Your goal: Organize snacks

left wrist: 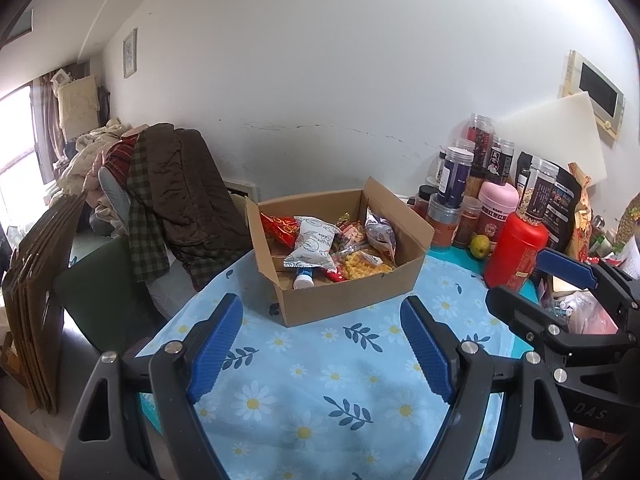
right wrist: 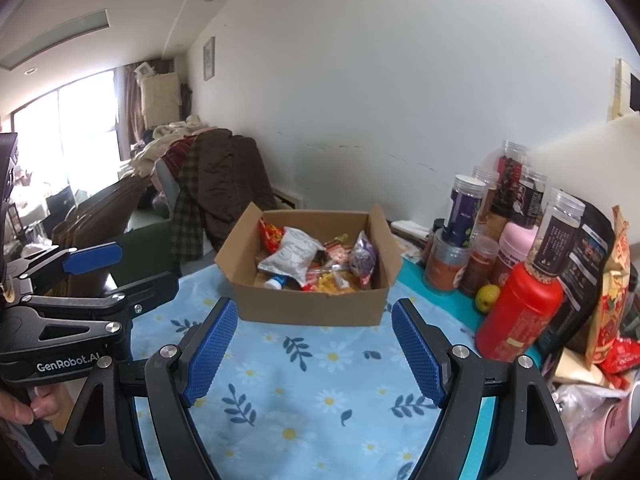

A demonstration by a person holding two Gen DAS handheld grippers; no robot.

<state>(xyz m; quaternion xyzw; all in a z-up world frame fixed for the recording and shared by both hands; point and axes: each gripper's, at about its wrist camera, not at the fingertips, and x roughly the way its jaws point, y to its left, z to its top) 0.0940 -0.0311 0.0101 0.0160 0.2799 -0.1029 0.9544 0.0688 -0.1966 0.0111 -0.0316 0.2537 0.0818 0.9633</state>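
An open cardboard box (left wrist: 352,296) (right wrist: 308,312) stands on the blue flowered tablecloth (left wrist: 320,380) (right wrist: 320,372). Inside lie several snack packets: a white pouch (left wrist: 314,244) (right wrist: 294,258), a red bag (left wrist: 280,226) (right wrist: 272,236), a purple packet (left wrist: 380,232) (right wrist: 363,260), yellow snacks (left wrist: 364,266) (right wrist: 334,282) and a small white bottle with a blue band (left wrist: 303,280) (right wrist: 276,282). My left gripper (left wrist: 322,312) hovers open over the cloth just short of the box, empty. My right gripper (right wrist: 314,312) is likewise open and empty, beside it.
Jars, a red canister (left wrist: 516,252) (right wrist: 520,312), a pink tub (right wrist: 514,252), a green-yellow fruit (left wrist: 480,246) (right wrist: 489,297) and snack bags crowd the table's right side. A chair draped with brown clothes (left wrist: 180,200) (right wrist: 224,184) stands left. Folded cardboard (left wrist: 36,300) leans far left.
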